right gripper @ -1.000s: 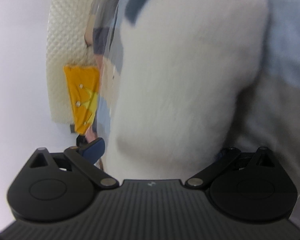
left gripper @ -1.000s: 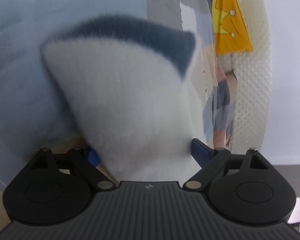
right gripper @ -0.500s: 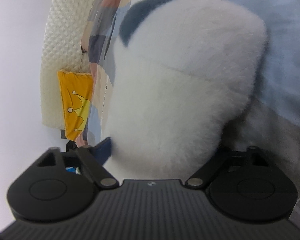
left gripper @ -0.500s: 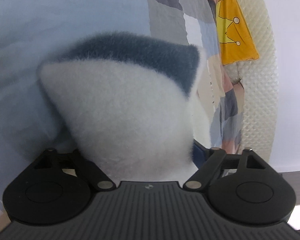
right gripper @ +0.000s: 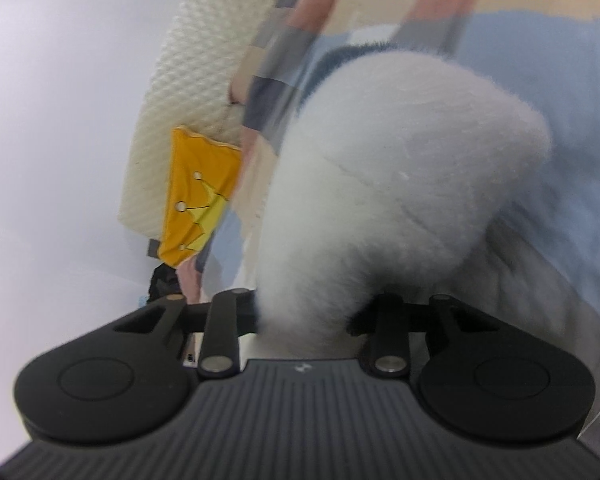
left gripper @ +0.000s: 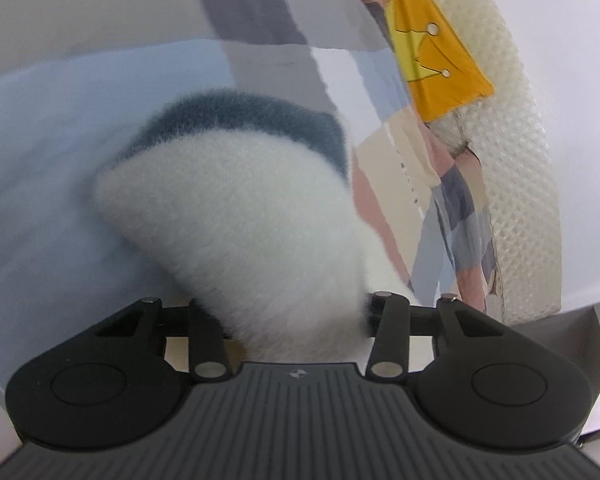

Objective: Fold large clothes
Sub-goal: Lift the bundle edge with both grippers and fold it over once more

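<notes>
My left gripper (left gripper: 296, 312) and my right gripper (right gripper: 308, 316) each pinch the fluffy white garment (left gripper: 244, 216) over the patchwork bed cover (left gripper: 52, 128).

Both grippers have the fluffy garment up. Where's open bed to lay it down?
Plain light-blue sheet lies bare beside the white fleece garment in the left view, and again in the right view. Toward the headboard it is crowded: patchwork quilt and orange pillow.

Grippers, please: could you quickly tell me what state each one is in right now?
Left gripper: shut on the fluffy white garment.
Right gripper: shut on the same garment.
</notes>
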A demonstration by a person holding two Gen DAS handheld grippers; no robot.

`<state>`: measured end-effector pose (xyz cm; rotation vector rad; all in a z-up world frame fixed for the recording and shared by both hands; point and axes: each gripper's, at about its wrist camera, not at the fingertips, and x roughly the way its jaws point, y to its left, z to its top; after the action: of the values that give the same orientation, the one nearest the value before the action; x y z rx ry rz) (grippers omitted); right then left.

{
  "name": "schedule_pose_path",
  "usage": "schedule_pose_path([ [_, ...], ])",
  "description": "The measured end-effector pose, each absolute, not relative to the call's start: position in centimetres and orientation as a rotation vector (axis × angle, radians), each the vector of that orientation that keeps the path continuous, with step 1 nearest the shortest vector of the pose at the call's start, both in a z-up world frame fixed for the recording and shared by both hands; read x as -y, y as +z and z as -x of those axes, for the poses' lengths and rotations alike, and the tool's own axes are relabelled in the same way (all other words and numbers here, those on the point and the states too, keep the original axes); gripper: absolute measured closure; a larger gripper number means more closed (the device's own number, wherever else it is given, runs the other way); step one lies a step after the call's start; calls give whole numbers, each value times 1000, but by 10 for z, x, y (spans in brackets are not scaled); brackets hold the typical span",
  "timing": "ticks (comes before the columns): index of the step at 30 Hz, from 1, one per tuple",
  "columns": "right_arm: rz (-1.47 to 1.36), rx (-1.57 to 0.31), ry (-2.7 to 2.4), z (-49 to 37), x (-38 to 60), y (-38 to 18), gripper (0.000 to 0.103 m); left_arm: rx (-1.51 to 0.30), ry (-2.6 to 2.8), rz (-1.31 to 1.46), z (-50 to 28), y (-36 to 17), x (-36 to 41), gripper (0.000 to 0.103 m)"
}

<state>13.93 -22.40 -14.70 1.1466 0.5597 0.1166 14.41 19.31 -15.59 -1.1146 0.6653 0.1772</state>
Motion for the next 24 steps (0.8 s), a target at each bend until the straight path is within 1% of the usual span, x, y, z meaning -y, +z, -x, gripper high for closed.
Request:
schedule_pose_path([
  [6,-1120,-521,150,-137,247,-113,68,-666,95,1066,-156,-117,-177,55],
  [11,-1122,-474,151,-144,283,-86,68,-669,-2,1041,-185,-84,-143,55],
  [18,-1127,-436,105,-170,342,-62,68,-706,-73,984,-251,-47,-79,55],
  [24,-1149,-424,58,-212,396,-57,68,-751,-123,911,-332,-22,-15,55],
])
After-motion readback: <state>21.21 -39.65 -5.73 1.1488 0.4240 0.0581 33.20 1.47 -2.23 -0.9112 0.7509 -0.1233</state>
